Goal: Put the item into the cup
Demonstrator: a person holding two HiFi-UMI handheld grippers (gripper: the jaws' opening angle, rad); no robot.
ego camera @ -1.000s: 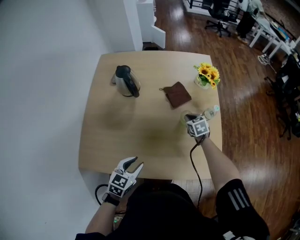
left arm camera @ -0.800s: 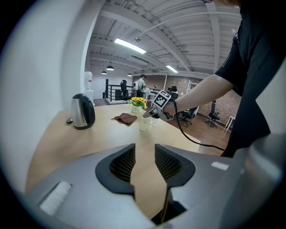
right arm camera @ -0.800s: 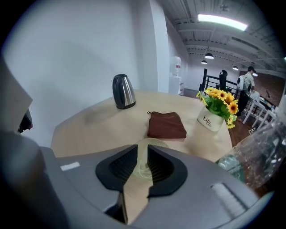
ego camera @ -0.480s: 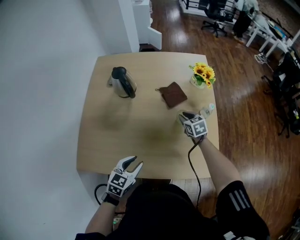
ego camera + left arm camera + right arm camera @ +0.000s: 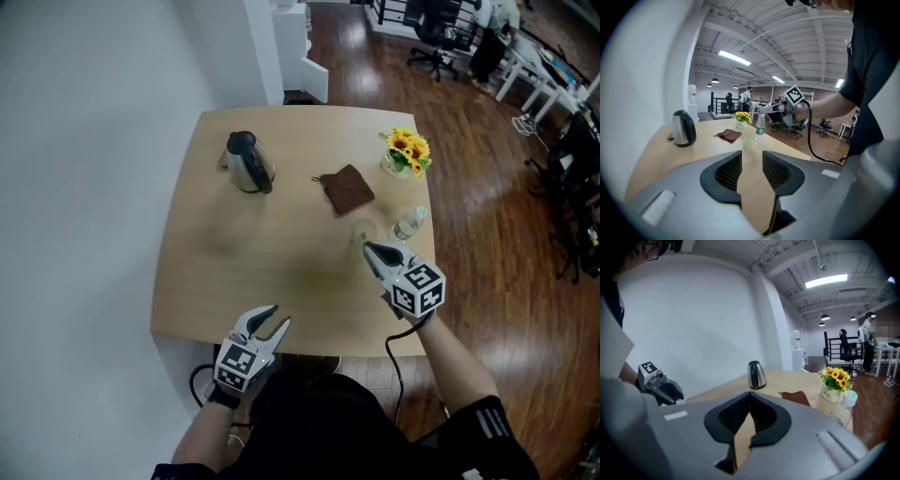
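By the near edge of the broad pale-wood counter point(image 5: 234, 272) our left gripper point(image 5: 277, 317) holds its fingers apart and empty, our right gripper point(image 5: 367, 247) has just closed its fingers on nothing, and just beyond it the clear cup point(image 5: 364, 230) stands near the right edge, its contents too small to tell.

Around the cup point(image 5: 364, 230) I see bare table point(image 5: 244, 272) to its left and on its near side. The bottle point(image 5: 409, 225) crowds its right, the brown cloth point(image 5: 347, 188) lies just behind, and the flowers point(image 5: 405, 152) and kettle point(image 5: 248, 162) stand farther back.
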